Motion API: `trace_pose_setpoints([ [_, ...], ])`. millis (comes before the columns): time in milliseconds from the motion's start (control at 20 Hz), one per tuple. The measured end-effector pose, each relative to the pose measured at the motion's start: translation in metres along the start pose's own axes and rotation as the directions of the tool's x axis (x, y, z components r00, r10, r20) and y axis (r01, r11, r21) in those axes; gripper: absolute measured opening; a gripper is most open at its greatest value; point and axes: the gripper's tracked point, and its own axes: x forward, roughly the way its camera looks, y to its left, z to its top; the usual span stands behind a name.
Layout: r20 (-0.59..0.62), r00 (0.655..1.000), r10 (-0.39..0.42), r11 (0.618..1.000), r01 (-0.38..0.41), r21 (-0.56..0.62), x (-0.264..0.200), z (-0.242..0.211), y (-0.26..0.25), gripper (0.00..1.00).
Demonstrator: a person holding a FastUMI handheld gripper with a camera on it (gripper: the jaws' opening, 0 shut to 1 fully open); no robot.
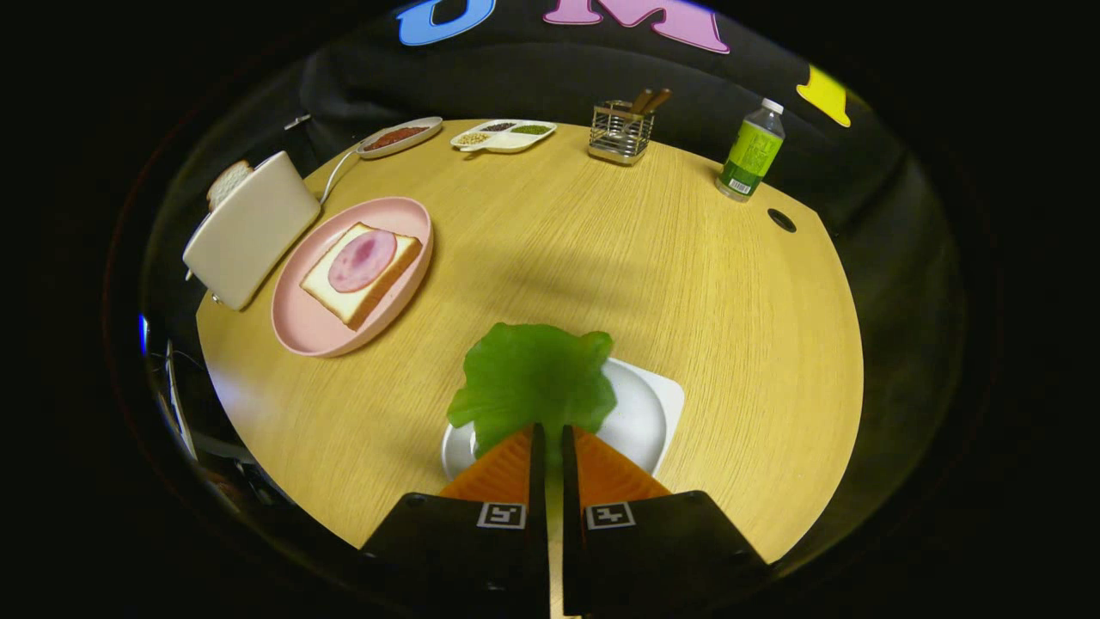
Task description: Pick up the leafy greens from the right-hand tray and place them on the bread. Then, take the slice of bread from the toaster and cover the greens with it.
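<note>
A: What's on the table (601, 258)?
B: One toaster (253, 228) holding one bread slice (226, 182), one pink plate (318, 331) with ham-topped bread (339, 288), one white tray (649, 413).
A: And the gripper (550, 438)?
B: Nearly closed, pinching one leafy green (533, 374) over the tray.

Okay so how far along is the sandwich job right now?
Early on. The gripper is closed on the lettuce leaf, which hangs over the white tray, so the pick-up is in hand. The bread with ham on the pink plate has no greens yet. Still left: lay the leaf there, then bring the slice still standing in the toaster to cover it.
</note>
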Motion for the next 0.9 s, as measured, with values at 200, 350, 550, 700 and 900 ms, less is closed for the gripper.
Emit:
trace_pose_setpoints([
  [200, 0.068, 0.997, 0.042, 0.999, -0.040, -0.025, -0.032, 0.042, 0.032, 0.11],
  [350, 0.114, 0.989, 0.097, 0.994, -0.091, -0.059, -0.050, 0.078, 0.067, 0.11],
  [550, 0.125, 0.981, 0.151, 0.984, -0.137, -0.117, -0.054, 0.114, 0.114, 0.11],
  [700, 0.105, 0.979, 0.176, 0.976, -0.160, -0.146, -0.044, 0.128, 0.146, 0.11],
  [900, 0.075, 0.979, 0.190, 0.969, -0.175, -0.175, -0.025, 0.142, 0.181, 0.11],
])
